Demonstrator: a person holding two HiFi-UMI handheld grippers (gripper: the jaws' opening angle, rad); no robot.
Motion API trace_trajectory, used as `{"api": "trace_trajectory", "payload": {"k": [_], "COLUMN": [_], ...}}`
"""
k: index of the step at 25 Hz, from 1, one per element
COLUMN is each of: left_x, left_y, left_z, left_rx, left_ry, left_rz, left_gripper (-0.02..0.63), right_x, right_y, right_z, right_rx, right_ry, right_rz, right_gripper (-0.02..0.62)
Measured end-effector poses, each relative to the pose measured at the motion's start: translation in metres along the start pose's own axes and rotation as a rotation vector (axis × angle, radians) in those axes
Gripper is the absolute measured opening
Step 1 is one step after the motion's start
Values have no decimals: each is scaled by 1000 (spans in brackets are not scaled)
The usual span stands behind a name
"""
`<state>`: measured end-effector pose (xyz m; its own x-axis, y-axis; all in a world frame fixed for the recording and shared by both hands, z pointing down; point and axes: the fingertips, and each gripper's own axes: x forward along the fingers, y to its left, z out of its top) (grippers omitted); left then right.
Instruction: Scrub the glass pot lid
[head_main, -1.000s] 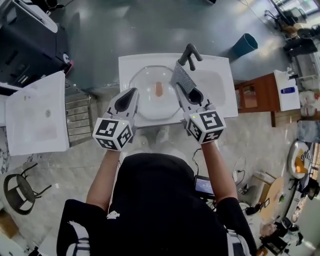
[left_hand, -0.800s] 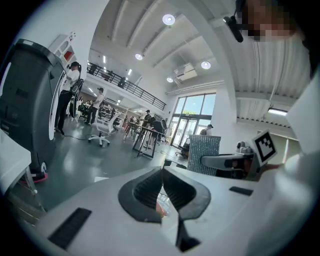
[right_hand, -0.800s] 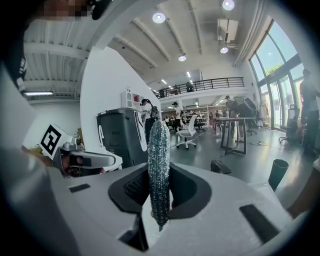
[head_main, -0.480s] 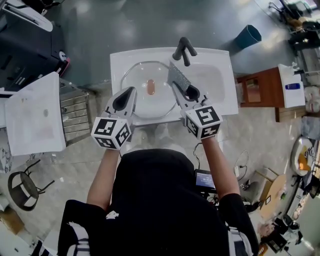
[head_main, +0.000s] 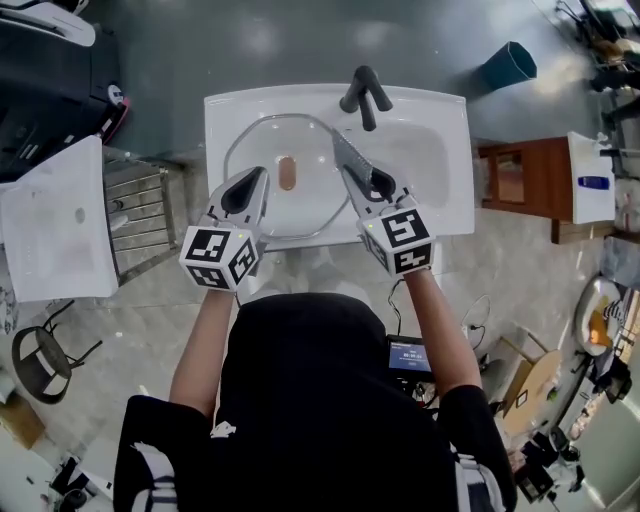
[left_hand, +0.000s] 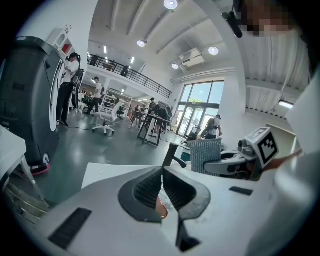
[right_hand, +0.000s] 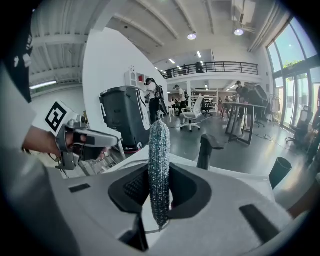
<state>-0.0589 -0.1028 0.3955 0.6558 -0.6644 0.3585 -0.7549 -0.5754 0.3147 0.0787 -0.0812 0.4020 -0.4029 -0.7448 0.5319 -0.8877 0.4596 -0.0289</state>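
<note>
Lowered toward the basin since the earlier frames, the right gripper (right_hand: 159, 186) keeps its jaws clamped on the edge-on scrub pad (right_hand: 158, 155), whose free end now reaches the right rim of the glass pot lid (head_main: 300, 212). The left gripper (left_hand: 162, 173) has its jaws pressed together on nothing, at the lid's near-left edge. The lid lies in the white sink (head_main: 435, 150), orange knob (head_main: 288, 172) up. Contact cannot be confirmed, so scrubbing seems imminent, not begun.

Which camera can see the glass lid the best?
The head view: nearly the whole round glass lid lies in the white sink. The left gripper view shows just a sliver behind its shut jaws. In the right gripper view the scrub pad hides almost all of it.
</note>
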Motion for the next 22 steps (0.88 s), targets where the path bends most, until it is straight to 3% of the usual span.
{"api": "trace_trajectory", "payload": {"k": [11,16,22], "left_x": [23,29,34], "left_y": [13,14,14], "left_z": [-37,-56,-69], "left_rx": [-21,-30,-41], "left_ry": [89,127,149], "left_rz": [39,33,36], "left_gripper": [11,10,11], "right_x": [36,52,64], "right_y": [-4,-3,-5], "right_z": [-43,-69,-86], "right_rx": [-117,-242,-322], "right_ry": [187,306,368], "right_rz": [102,131,148], "right_gripper": [71,71,71]}}
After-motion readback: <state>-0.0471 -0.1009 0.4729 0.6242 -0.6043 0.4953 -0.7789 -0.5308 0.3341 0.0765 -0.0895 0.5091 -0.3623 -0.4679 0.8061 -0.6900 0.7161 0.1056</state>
